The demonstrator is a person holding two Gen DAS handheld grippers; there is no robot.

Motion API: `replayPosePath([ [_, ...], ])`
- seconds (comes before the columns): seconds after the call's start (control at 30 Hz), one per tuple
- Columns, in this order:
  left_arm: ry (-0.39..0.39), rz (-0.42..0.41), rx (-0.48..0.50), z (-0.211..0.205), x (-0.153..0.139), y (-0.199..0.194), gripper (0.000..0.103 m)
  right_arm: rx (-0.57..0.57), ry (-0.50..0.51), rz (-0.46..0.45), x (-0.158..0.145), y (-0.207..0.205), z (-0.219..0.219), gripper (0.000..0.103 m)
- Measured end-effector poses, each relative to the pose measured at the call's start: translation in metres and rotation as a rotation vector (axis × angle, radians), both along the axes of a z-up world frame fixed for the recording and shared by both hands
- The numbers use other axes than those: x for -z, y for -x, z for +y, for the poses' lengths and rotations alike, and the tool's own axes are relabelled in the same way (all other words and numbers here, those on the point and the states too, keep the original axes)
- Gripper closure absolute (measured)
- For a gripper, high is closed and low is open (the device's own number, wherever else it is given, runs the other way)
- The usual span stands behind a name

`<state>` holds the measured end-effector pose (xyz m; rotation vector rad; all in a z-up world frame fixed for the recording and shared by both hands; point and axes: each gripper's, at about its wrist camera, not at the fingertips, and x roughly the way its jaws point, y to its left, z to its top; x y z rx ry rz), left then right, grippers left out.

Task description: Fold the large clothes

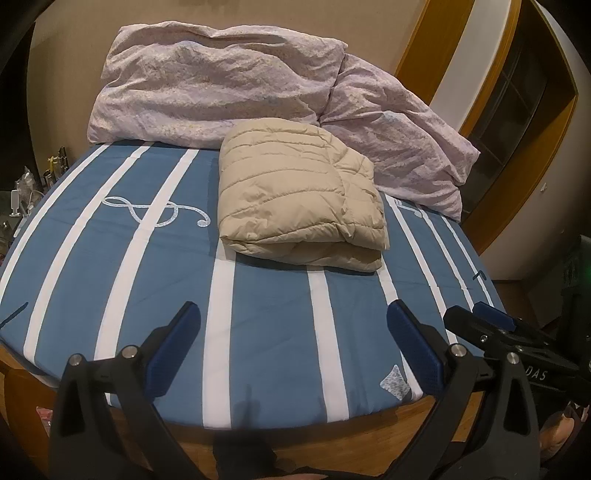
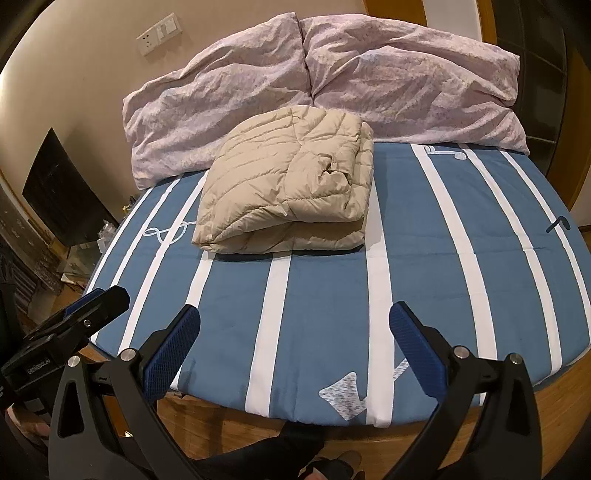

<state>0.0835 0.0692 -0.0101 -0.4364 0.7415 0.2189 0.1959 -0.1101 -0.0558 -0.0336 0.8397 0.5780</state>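
One folded beige jacket (image 1: 301, 192) is seen lying on a blue, white-striped bed (image 1: 266, 332), with both claws held wide and empty above the near edge.

The jacket (image 2: 288, 188) is placed toward the far half of the bed (image 2: 325, 321), its back edge touching two crumpled pink pillows (image 1: 218, 81) stacked against the wall. The left gripper (image 1: 293, 339) and right gripper (image 2: 295, 343) are kept well apart from the jacket; nothing is gripped. A wall socket plate (image 2: 159, 32) is seen above the pillows (image 2: 321, 85), and a dark screen (image 2: 62, 192) beside the bed's left. The stretch of sheet between claws and jacket is crossed only by stripes.
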Motion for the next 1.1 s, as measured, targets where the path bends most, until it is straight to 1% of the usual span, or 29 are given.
replayPosePath([
  [1.1, 0.0, -0.006, 0.002, 0.0031, -0.0034, -0.0025, 0.002, 0.005, -0.004, 0.006, -0.0006, -0.0032, 0.003, 0.001],
])
